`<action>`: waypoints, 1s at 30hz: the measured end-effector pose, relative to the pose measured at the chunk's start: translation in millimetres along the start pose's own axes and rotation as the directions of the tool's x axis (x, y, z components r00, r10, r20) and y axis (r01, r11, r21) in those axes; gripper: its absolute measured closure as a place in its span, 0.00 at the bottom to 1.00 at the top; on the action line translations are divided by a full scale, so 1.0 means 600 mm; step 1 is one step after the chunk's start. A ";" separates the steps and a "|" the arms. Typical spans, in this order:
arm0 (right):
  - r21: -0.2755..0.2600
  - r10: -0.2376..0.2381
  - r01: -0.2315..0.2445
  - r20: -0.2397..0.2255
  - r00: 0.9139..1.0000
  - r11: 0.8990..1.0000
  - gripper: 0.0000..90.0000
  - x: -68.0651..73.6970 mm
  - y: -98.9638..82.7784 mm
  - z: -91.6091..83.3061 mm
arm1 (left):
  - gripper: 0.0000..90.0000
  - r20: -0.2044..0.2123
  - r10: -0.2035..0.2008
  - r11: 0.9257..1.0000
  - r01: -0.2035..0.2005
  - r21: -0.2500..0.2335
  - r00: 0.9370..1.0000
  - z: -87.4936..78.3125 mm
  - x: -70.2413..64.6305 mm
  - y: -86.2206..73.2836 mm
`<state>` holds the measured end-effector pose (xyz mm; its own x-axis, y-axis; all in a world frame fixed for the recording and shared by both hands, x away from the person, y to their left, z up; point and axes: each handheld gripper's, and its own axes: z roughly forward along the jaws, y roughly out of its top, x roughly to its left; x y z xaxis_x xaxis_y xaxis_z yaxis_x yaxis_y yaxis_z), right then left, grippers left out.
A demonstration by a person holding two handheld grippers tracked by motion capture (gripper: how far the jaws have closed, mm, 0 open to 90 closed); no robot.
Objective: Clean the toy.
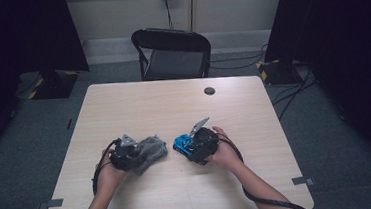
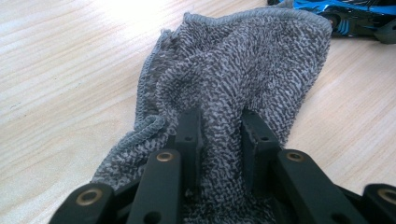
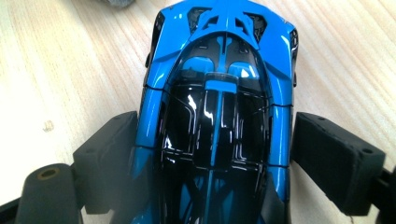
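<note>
On the left of the counter (image 1: 137, 95), the left gripper (image 2: 219, 126) pinches a fold of the grey knitted cloth (image 2: 243, 65), which spreads away from its jaws toward the toy car. Just right of it, the right gripper (image 3: 215, 154) straddles the blue toy car (image 3: 219, 93), jaws wide, pads beside its flanks with a gap on the right; the car's long axis runs straight ahead between them.
</note>
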<state>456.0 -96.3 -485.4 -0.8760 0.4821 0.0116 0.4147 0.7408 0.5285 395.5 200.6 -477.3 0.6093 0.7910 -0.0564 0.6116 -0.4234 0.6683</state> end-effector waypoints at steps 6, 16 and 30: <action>-0.008 -0.006 0.006 -0.001 1.000 1.000 0.17 0.000 -0.006 -0.002 | 0.78 0.001 0.004 1.000 -0.004 -0.004 1.000 0.002 0.000 -0.001; 0.011 -0.013 0.013 -0.001 1.000 1.000 0.15 -0.003 0.003 0.003 | 0.78 0.001 0.008 1.000 -0.008 -0.004 1.000 0.002 0.000 -0.001; -0.067 0.013 -0.012 0.007 1.000 0.998 0.29 0.002 0.008 0.010 | 0.77 0.001 0.005 1.000 -0.005 -0.004 1.000 0.003 0.000 -0.001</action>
<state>458.4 -89.4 -487.6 -0.8688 0.4950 0.0123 0.4079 0.7016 0.5843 396.0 200.0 -479.3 0.6127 0.7884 -0.0543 0.6069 -0.4254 0.6714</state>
